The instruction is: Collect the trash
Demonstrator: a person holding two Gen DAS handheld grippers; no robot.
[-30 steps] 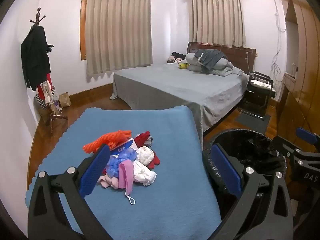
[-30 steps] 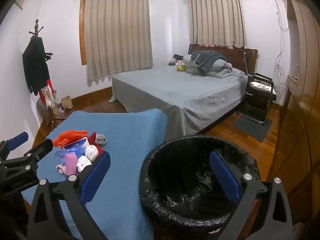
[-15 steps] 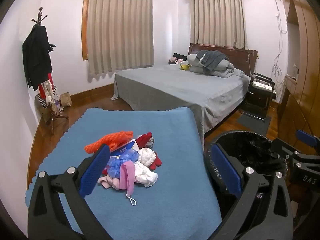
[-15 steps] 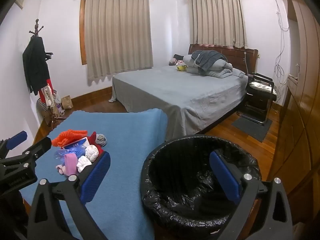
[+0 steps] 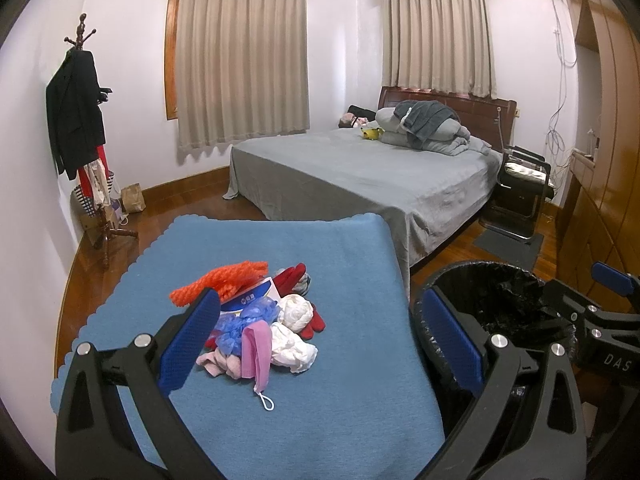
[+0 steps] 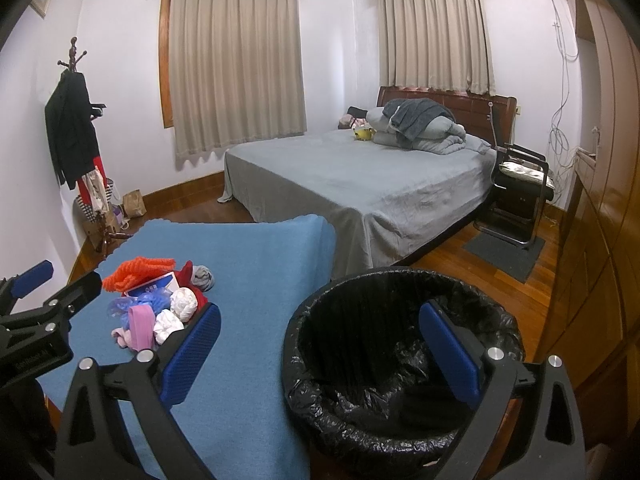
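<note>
Two grippers, both spread wide w/ nothing between the pads: left gripper [image 5: 320, 338] hangs above the trash pile [image 5: 256, 320], right gripper [image 6: 320, 354] sits over the bin [image 6: 404, 364]. The pile lies mid-left on the blue cloth [image 5: 312, 420], bunched tight: orange netting [image 5: 218, 278], pink mask [image 5: 256, 350], white wads, blue plastic, red bits, all touching. The bin, lined w/ a black bag, stands just beside the cloth's right edge.

Risks, as I judge them: a pinch into that heap prob. grabs several pcs at once or only a loose corner, so smth drops on the carry. The mask's ear loop [image 5: 267, 402] could snag a pad. Closing too low would catch the cloth and drag it. The slack liner may fold inward and block the mouth.

Room: bare cloth front and right of the pile gives a free path to the bin. Far edge of the cloth is near the bed [image 5: 360, 176]; left edge falls to bare floor, so strays there are lost.
</note>
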